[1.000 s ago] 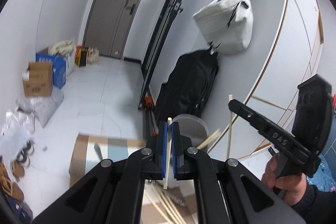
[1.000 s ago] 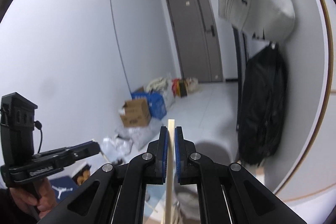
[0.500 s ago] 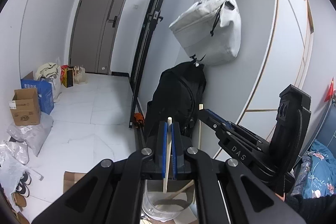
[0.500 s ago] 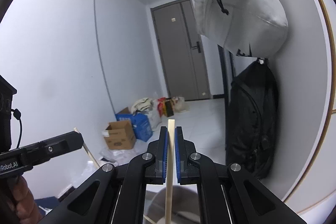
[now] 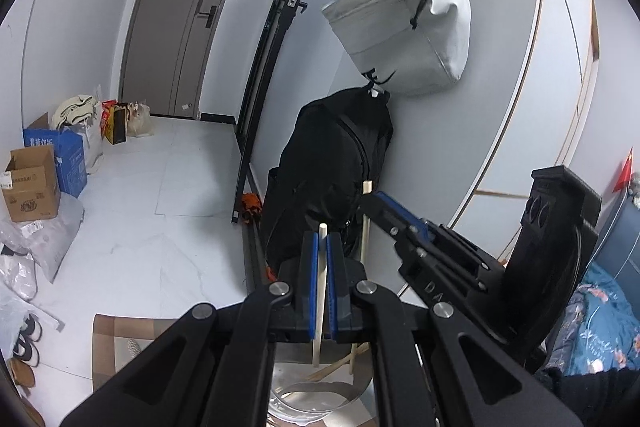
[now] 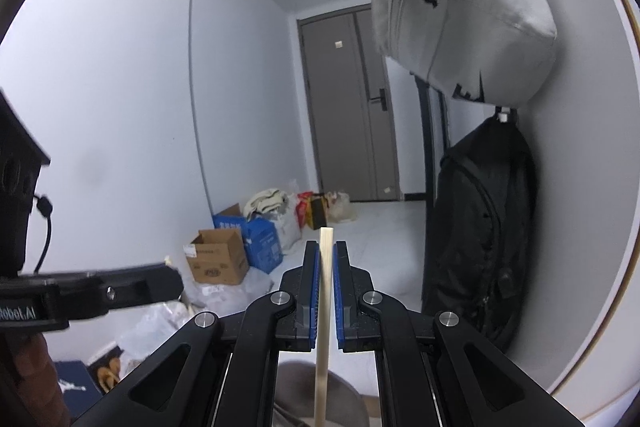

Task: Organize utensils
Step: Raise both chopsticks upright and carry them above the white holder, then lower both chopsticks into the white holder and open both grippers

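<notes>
two sticks clamped, both poised over the cup

left claw (image 5: pixel 322 281) pinched shut on a stick (image 5: pixel 320 311), held upright so its tip points down into the cup (image 5: pixel 308 397) just below, where other sticks already lean. right claw (image 6: pixel 325 291) clamped on its own stick (image 6: pixel 323 327), also upright, for the same drop. beyond: backpack (image 5: pixel 332 175), door (image 5: pixel 176 15).

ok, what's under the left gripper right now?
Below the left gripper, which clamps an upright chopstick, sits a clear round container with wooden sticks leaning inside. The gripper's arms cover most of its rim and base, so its full contents can't be seen.
</notes>
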A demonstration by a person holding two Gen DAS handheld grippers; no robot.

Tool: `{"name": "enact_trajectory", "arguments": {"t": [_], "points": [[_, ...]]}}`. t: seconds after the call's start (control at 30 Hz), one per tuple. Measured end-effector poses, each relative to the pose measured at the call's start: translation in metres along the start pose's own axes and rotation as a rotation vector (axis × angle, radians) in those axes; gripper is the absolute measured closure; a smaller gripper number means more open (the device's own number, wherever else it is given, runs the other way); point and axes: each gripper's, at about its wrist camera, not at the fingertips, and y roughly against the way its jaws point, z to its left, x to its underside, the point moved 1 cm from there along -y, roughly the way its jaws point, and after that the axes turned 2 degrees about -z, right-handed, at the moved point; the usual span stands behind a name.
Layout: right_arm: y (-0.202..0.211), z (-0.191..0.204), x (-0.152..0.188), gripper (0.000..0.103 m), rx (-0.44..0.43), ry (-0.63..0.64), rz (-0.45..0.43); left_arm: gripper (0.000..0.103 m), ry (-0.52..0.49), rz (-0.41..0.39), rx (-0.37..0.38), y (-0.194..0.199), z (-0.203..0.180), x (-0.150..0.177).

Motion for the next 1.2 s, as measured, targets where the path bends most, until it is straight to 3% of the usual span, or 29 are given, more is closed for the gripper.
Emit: {"name": "enact_trajectory", "arguments": {"t": [0.4,0.67,1.2], "points": [[0.004,-0.006,0.025,0.097,-0.016,0.028,-0.011,0.103,-0.056,0.073,-0.001,-0.024,-0.007,0.016],[0.011,-0.020,0.032,0.097,-0.011,-0.037,0.035,0.103,-0.034,0.131,0.047,-0.035,-0.004,0.019],[0.052,-0.025,0.040,0.095,0.024,-0.034,0.093,0.103,-0.115,0.219,0.096,-0.040,-0.029,0.032]]}}
